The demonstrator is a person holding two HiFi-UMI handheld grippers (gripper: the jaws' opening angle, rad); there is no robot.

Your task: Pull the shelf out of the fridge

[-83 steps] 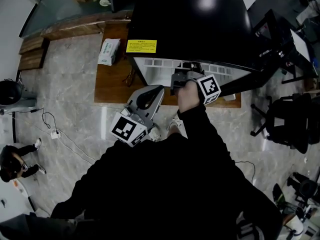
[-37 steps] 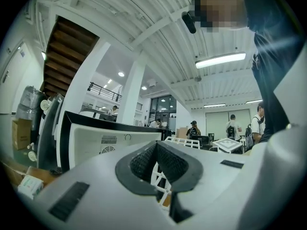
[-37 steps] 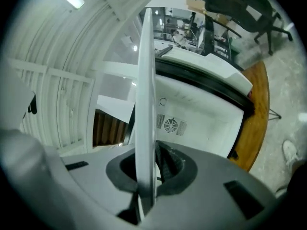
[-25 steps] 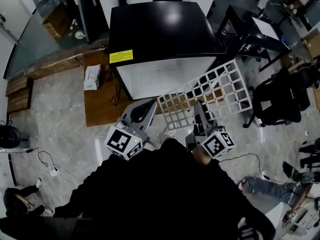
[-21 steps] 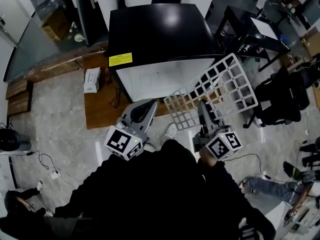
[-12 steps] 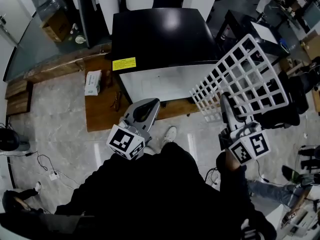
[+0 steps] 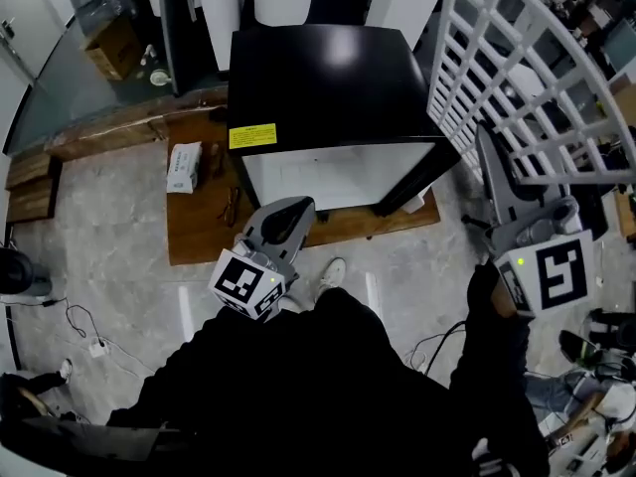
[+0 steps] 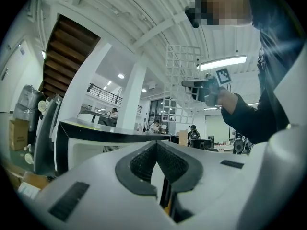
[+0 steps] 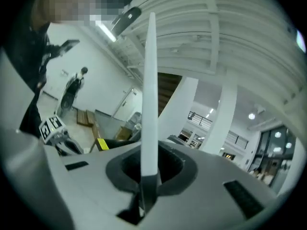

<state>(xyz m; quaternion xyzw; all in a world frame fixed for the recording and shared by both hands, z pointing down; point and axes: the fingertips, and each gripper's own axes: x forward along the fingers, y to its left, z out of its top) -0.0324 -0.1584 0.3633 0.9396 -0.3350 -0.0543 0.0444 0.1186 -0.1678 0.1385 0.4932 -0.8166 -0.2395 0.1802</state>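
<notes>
The white wire shelf (image 7: 527,78) is out of the black fridge (image 7: 328,78) and held high at the right, tilted up on edge. My right gripper (image 7: 487,152) is shut on the shelf's near edge, its marker cube (image 7: 552,271) below. In the right gripper view the shelf (image 9: 149,95) shows edge-on, running up from the pinched jaws of that gripper (image 9: 146,178). My left gripper (image 7: 281,222) hangs in front of the fridge's white open front (image 7: 338,172), apart from it. Seen in the left gripper view, its jaws (image 8: 157,146) are shut and empty, with the shelf (image 8: 182,87) raised beyond.
The fridge stands on a low wooden platform (image 7: 199,227) that bears a tissue pack (image 7: 184,167) and spectacles (image 7: 232,207). Black chairs and desks (image 7: 596,197) crowd the right side. Cables (image 7: 75,326) lie on the marble floor at the left.
The right gripper has swung the shelf away from the fridge front, to the right and upward, tipping it from flat to nearly upright. The left gripper has stayed in place.
</notes>
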